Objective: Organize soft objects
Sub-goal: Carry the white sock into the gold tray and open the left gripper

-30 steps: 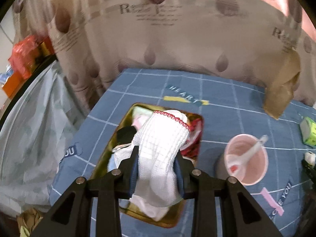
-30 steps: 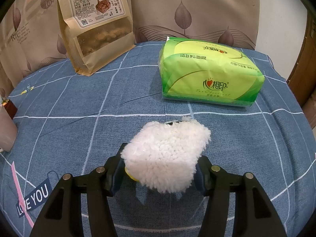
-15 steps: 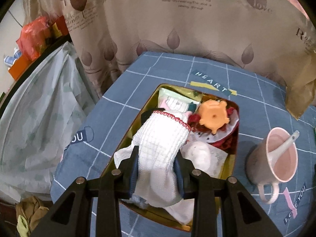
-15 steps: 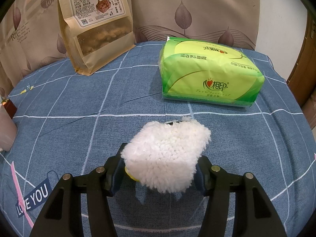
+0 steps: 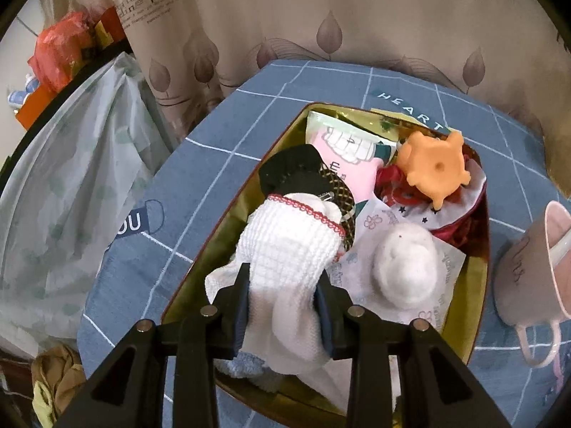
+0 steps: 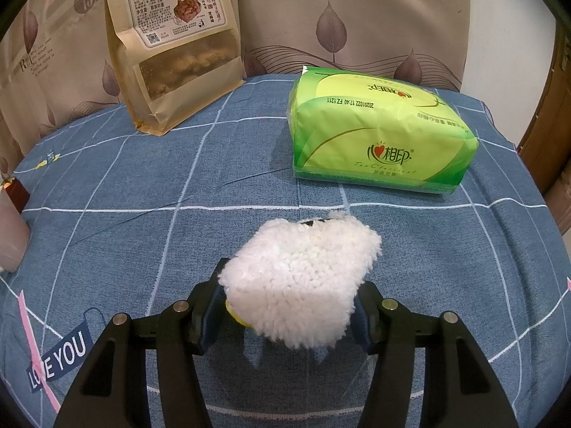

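Sock point(image 5: 285, 260), white waffle-knit with red trim, is clenched in the left gripper point(image 5: 283, 303), now lower over the gold tray point(image 5: 228, 221) than a second ago. Open blue tablecloth point(image 6: 142, 185) surrounds the right gripper point(image 6: 289, 306), unmoved, grasping a fluffy white pouch point(image 6: 299, 278) short of the green tissue pack point(image 6: 378, 132).

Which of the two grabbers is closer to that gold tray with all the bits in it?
Left. The left gripper, clamped on a white knit cloth, hangs right over the gold tray. The right gripper, holding a fluffy white item, is elsewhere over the tablecloth; its view shows no tray.
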